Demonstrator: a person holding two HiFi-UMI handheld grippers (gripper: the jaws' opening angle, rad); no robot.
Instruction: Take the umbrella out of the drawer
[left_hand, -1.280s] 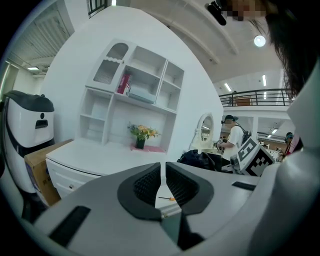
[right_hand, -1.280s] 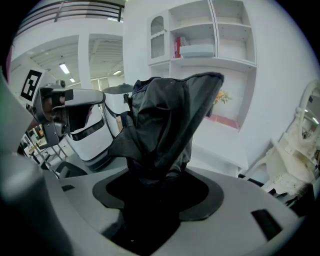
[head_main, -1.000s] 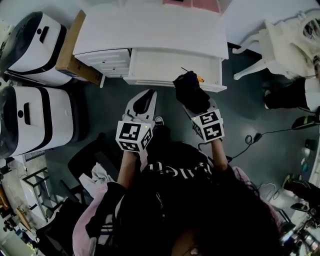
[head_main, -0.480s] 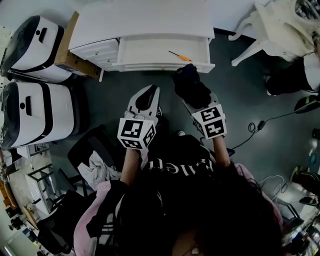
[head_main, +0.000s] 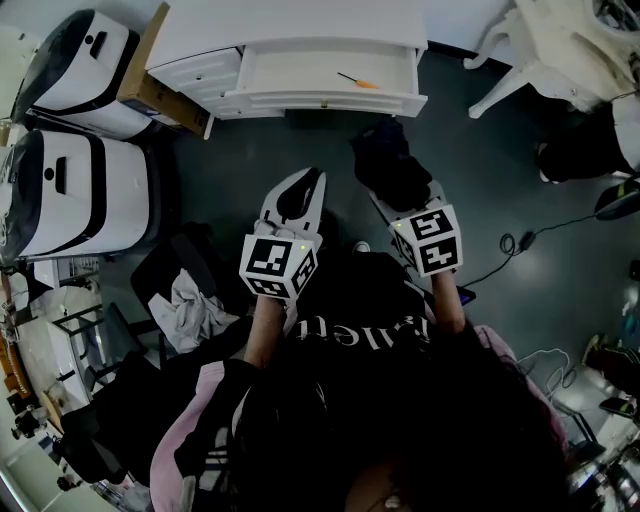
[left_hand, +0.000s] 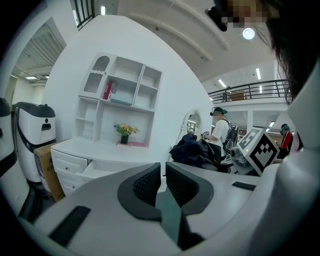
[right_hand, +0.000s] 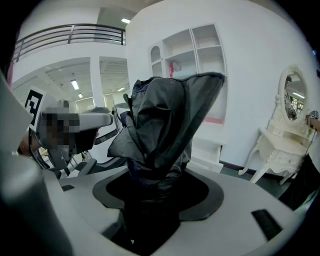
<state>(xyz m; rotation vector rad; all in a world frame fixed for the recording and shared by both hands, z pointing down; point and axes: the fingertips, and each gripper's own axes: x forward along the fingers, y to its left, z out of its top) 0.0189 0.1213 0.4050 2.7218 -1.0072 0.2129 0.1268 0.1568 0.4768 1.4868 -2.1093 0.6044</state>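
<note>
A folded black umbrella (head_main: 388, 165) is held over the dark floor, well in front of the open white drawer (head_main: 320, 100). My right gripper (head_main: 398, 198) is shut on it, and in the right gripper view the umbrella (right_hand: 160, 125) rises out of the right gripper (right_hand: 155, 185) and hides the jaws. My left gripper (head_main: 299, 185) hovers beside it to the left. In the left gripper view the left gripper (left_hand: 162, 172) has its pads nearly touching, with nothing between them. A thin orange-handled tool (head_main: 358, 80) lies in the drawer.
The drawer belongs to a white desk (head_main: 290, 20). Two white and black machines (head_main: 80, 60) (head_main: 70, 190) and a cardboard box (head_main: 150, 85) stand at the left. An ornate white chair (head_main: 560, 50) is at the top right. A cable (head_main: 530, 240) lies on the floor at the right.
The right gripper has drawn back from the drawer with the umbrella, which now hangs over the floor. Both grippers are farther from the desk. The left gripper stays shut and empty.
</note>
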